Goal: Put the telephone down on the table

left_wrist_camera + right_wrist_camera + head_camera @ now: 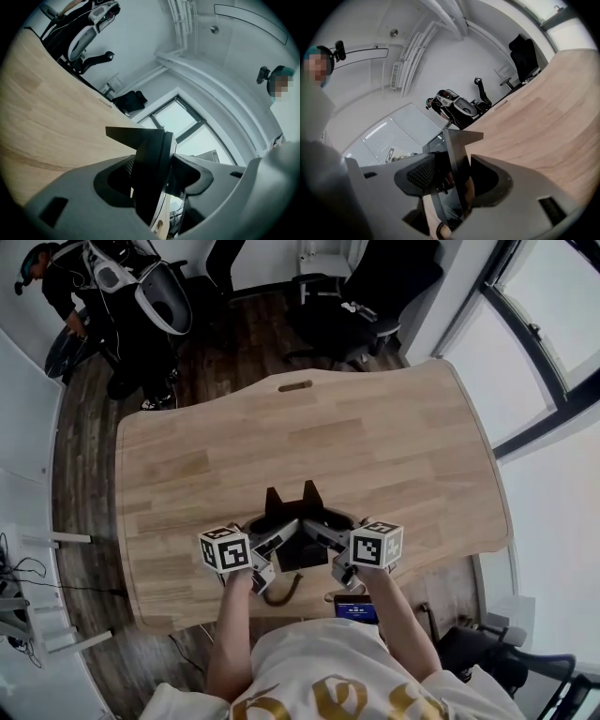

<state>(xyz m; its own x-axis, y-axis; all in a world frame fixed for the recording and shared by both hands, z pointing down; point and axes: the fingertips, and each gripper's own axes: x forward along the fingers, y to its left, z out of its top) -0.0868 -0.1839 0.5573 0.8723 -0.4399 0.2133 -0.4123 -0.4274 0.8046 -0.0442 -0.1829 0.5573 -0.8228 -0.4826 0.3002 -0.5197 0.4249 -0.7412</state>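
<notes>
A black telephone point(296, 521) hangs between my two grippers, just above the near part of the wooden table point(375, 446). Its dark cord point(281, 592) curls down toward my body. My left gripper point(272, 538) clamps the phone's left side and my right gripper point(322, 535) clamps its right side. In the left gripper view the black edge of the telephone point(150, 173) stands between the jaws of the left gripper point(154, 183). In the right gripper view a thin dark panel of the telephone point(457, 164) sits between the jaws of the right gripper point(450, 180), with the ribbed pad point(423, 174) against it.
The table has a cable slot point(295, 385) at its far edge. Black office chairs point(361, 296) and a person point(47, 277) are beyond it. Windows point(544, 343) run along the right. A small lit screen point(356, 607) shows below the near edge.
</notes>
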